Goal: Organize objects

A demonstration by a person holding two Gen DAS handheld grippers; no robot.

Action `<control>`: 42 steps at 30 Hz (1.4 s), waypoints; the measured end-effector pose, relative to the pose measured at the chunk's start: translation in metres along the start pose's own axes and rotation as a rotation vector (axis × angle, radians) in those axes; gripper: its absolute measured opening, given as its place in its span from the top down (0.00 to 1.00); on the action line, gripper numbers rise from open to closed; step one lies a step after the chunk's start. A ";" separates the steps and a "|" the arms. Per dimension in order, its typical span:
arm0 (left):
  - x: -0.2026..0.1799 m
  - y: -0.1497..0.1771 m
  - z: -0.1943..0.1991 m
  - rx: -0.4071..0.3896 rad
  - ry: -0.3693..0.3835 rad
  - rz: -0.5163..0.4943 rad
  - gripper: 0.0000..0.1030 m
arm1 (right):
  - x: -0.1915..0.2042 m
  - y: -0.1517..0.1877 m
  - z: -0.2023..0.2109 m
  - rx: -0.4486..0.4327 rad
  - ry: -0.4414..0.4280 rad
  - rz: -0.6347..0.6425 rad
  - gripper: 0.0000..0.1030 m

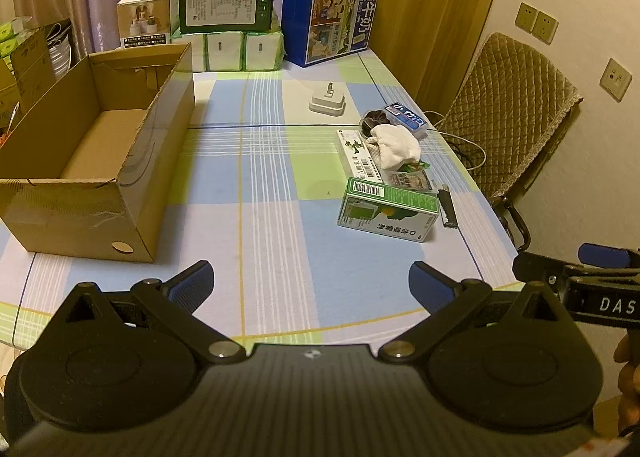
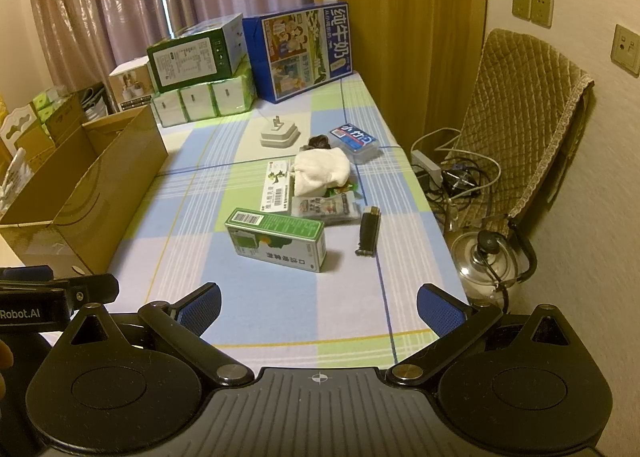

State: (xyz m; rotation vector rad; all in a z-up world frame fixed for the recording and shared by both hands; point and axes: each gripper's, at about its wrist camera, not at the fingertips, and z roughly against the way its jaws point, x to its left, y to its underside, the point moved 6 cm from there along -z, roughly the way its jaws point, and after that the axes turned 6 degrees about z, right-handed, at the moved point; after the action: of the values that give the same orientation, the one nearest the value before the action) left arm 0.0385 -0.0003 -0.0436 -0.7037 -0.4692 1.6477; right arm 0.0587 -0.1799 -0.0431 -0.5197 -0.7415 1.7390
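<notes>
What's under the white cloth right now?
The white cloth lies partly on a long white-and-green box, with a dark item peeking out behind. Anything else beneath it is hidden.

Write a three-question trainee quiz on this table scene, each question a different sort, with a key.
1. True or false: the cardboard box already holds items.
2. Which loose item lies nearest the grippers? A) white charger B) green carton C) white cloth
3. Fill in: both the left gripper and the right gripper are ____ and hold nothing.

Key
1. False; its visible floor is bare.
2. B.
3. open.
</notes>
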 end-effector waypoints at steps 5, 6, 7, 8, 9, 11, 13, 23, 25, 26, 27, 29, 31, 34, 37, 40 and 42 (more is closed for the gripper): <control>0.000 0.000 0.000 0.000 0.001 0.000 0.01 | 0.001 0.000 0.000 0.000 0.002 0.002 0.02; 0.000 0.000 0.000 0.000 0.001 0.000 0.01 | 0.001 0.000 0.000 0.000 0.001 0.001 0.02; 0.000 0.000 0.000 0.001 0.001 0.000 0.01 | 0.001 0.000 0.000 0.000 0.000 0.001 0.02; 0.000 0.000 0.000 0.001 0.002 0.000 0.01 | 0.001 0.001 0.000 0.000 0.000 0.002 0.02; 0.000 0.000 0.000 0.002 0.003 0.000 0.01 | 0.001 0.001 0.000 0.000 0.001 0.003 0.02; 0.000 0.000 0.001 0.000 0.002 0.001 0.01 | 0.001 0.001 0.000 -0.001 0.000 0.003 0.02; 0.000 0.000 0.001 0.000 0.003 0.000 0.01 | 0.001 0.001 0.000 0.000 0.000 0.003 0.02; -0.001 0.000 0.001 0.001 0.002 -0.001 0.01 | 0.001 0.001 0.000 0.000 0.000 0.005 0.02; -0.001 0.000 0.002 0.001 0.001 0.000 0.01 | 0.001 0.001 0.000 0.000 -0.001 0.005 0.02; -0.001 0.000 0.001 0.000 0.002 -0.001 0.01 | 0.001 0.000 0.000 0.000 -0.001 0.006 0.02; -0.001 0.000 0.001 0.000 0.002 -0.001 0.01 | 0.001 0.001 0.000 0.001 0.000 0.007 0.02; -0.001 -0.001 0.002 0.000 0.003 -0.002 0.01 | 0.001 0.000 0.001 0.000 -0.001 0.007 0.02; -0.001 -0.001 0.002 0.000 0.002 -0.002 0.01 | 0.001 0.000 0.002 0.000 -0.001 0.007 0.02; -0.001 -0.001 0.002 0.000 0.002 -0.003 0.01 | 0.001 -0.001 0.001 0.000 0.001 0.008 0.02; -0.001 -0.001 0.002 0.000 0.002 -0.002 0.01 | 0.001 -0.001 0.002 0.000 0.002 0.009 0.02; -0.001 -0.001 0.002 0.000 0.002 -0.001 0.01 | -0.001 -0.002 0.002 0.001 0.003 0.008 0.02; -0.001 -0.001 0.002 0.000 0.002 -0.002 0.01 | -0.001 -0.003 0.002 0.001 0.003 0.008 0.02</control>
State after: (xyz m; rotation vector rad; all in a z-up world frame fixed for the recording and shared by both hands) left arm 0.0378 -0.0009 -0.0420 -0.7045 -0.4680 1.6452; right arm 0.0597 -0.1811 -0.0399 -0.5251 -0.7377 1.7458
